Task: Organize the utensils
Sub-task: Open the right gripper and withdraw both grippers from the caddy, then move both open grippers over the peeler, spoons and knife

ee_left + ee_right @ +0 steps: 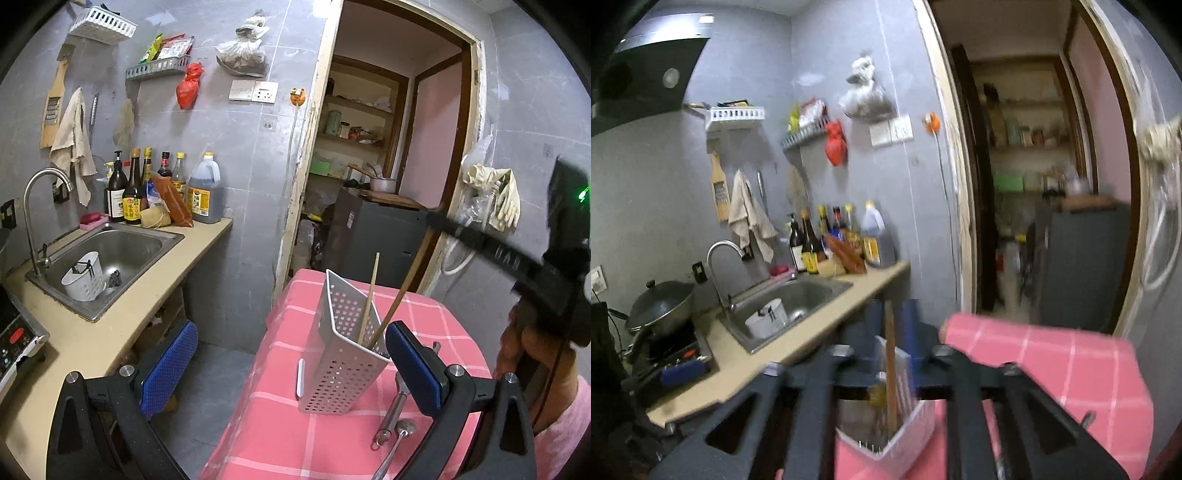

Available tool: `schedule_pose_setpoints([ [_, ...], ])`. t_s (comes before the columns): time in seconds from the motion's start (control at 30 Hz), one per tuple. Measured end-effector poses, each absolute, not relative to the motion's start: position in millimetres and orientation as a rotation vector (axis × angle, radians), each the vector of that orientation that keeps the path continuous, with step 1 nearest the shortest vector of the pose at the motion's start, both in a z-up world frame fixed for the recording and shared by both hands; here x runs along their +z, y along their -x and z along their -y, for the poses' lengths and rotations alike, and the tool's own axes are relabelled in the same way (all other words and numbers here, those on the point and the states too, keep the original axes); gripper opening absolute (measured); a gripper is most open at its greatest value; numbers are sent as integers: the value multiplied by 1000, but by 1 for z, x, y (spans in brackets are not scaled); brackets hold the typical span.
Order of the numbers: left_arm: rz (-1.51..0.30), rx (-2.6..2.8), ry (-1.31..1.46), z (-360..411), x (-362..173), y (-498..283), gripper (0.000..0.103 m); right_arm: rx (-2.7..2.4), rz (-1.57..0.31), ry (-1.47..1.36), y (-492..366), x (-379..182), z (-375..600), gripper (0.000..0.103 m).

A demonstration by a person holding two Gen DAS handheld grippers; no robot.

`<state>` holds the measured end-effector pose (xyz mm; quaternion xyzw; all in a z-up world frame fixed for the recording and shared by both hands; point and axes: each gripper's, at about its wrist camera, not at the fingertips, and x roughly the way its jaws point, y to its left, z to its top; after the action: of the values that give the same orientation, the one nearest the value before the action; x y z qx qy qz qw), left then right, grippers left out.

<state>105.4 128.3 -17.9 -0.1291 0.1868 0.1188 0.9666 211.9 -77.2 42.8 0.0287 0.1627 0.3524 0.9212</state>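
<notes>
Your right gripper [892, 325] has its jaws drawn in close around a wooden chopstick [891, 369], gripping it near the top while its lower end already sits inside the perforated metal utensil holder [905, 435]; that view is blurred, so exactly how deep the tip has gone is hard to read. Your left gripper [291, 354] hangs with its jaws spread wide and nothing between them, the blue pads either side of the same holder [340, 354], which stands upright on the pink checked table [280, 424]. From that side you can see two sticks leaning in the holder, a pale chopstick [369, 295] and the darker one [400, 295] running up toward your right gripper. You appear to be mid-way through dropping this chopstick in. Next, you likely need to part the right jaws and lift clear without tipping the holder. A metal spoon [400, 435] and a steel-handled utensil [391, 413] still lie on the table just beside the holder, awaiting collection.
</notes>
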Motion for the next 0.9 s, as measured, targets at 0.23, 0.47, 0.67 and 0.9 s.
schedule_pose_setpoints([
  [0.23, -389, 181, 266, -114, -26, -110, 102, 603, -337, -121, -188, 24, 136, 53],
  [0.47, -309, 87, 249, -82, -31, -111, 102, 367, -241, -107, -145, 13, 198, 79],
  [0.67, -263, 14, 180, -46, -31, -117, 102, 244, -244, -90, -127, 7, 226, 82],
  [0.9, -298, -75, 123, -12, -44, -137, 102, 167, -311, -85, -126, -22, 256, 84],
])
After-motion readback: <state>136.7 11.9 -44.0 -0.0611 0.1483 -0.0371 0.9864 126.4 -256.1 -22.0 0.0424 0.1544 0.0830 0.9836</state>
